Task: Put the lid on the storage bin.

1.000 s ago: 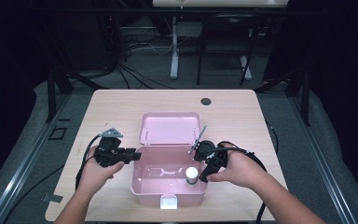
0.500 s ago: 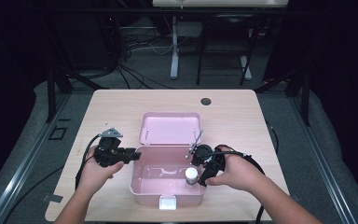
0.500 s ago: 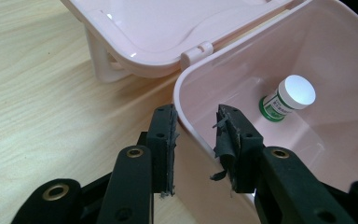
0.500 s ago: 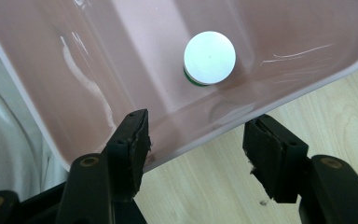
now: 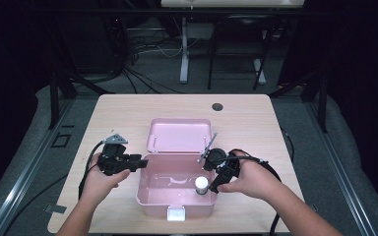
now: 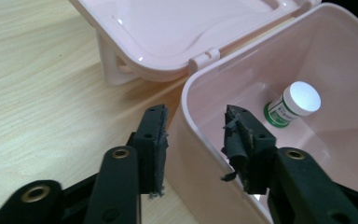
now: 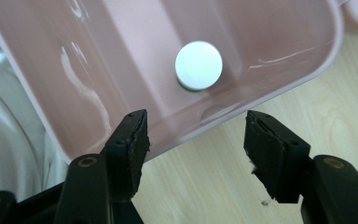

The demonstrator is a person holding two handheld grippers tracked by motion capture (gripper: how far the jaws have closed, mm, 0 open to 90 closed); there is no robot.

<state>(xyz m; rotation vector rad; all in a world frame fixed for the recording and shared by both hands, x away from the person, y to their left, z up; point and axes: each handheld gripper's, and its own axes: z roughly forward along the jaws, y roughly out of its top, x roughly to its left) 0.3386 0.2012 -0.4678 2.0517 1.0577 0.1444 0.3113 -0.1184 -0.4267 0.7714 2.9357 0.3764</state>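
An open pink box (image 5: 157, 206) stands on the table with its lid (image 5: 179, 133) folded back. A small bottle with a white cap (image 5: 202, 185) stands inside near the right wall. My left gripper (image 5: 139, 162) is at the box's left wall. In the left gripper view, my left gripper (image 6: 196, 135) straddles the box's rim (image 6: 191, 93); its jaws have just been opening, and the pads stand off the wall between them. The bottle (image 6: 292, 105) shows deeper in the box. My right gripper (image 7: 196, 140) hangs open over the box's rim (image 7: 261, 84), above the bottle (image 7: 198, 65).
The light wooden table (image 5: 128, 113) has a round dark grommet (image 5: 217, 106) near its far edge. A white latch (image 5: 176, 213) sits on the box's front wall. Cables trail from both grippers. Dark floor and stands surround the table.
Both hands and the bottle keep their places. The right hand has shifted very slightly.
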